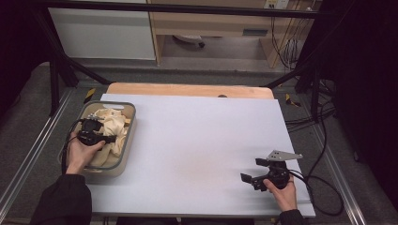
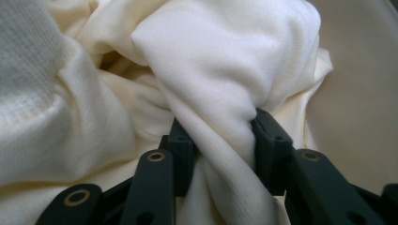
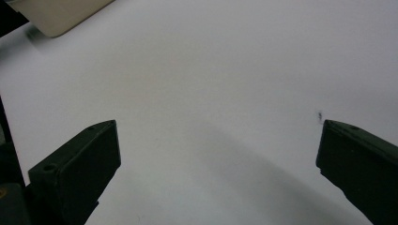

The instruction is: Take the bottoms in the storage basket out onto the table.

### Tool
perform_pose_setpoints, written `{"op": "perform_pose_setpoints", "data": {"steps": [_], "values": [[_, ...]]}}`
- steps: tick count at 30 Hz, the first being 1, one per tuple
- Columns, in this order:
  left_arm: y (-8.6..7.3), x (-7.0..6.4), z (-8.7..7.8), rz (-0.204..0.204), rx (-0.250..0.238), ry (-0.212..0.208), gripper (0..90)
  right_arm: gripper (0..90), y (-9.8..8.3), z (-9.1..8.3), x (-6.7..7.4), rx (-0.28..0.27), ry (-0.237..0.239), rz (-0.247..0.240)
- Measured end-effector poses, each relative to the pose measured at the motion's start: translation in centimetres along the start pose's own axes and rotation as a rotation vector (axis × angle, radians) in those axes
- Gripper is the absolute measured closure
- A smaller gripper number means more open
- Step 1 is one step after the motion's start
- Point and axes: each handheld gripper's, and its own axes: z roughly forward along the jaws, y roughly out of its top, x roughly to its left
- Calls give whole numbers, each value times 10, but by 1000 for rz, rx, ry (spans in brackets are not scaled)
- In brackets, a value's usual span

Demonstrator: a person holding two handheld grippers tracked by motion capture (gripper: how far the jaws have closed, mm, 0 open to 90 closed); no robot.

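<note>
Left claw (image 2: 220,140) pinches cloth (image 2: 225,70) inside basket (image 1: 129,123).

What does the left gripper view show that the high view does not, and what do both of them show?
The left gripper view alone shows the grip up close: the left gripper has its two black jaws pinched on a bunched fold of the cream knitted cloth, with the fabric's fine weave visible.

The high view alone shows the white table surface, the whole grey-rimmed beige plastic basket at its left side, and the right gripper, jaws open over bare table.

Both show the cream cloth lying inside the basket with the left gripper in it.
</note>
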Motion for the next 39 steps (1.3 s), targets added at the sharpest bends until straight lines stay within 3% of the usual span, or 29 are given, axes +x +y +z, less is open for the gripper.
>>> {"op": "perform_pose_setpoints", "data": {"steps": [39], "values": [[-1, 6, -23, -7, -182, 63, 648, 6, 0, 0, 0, -1, -1, 0]]}}
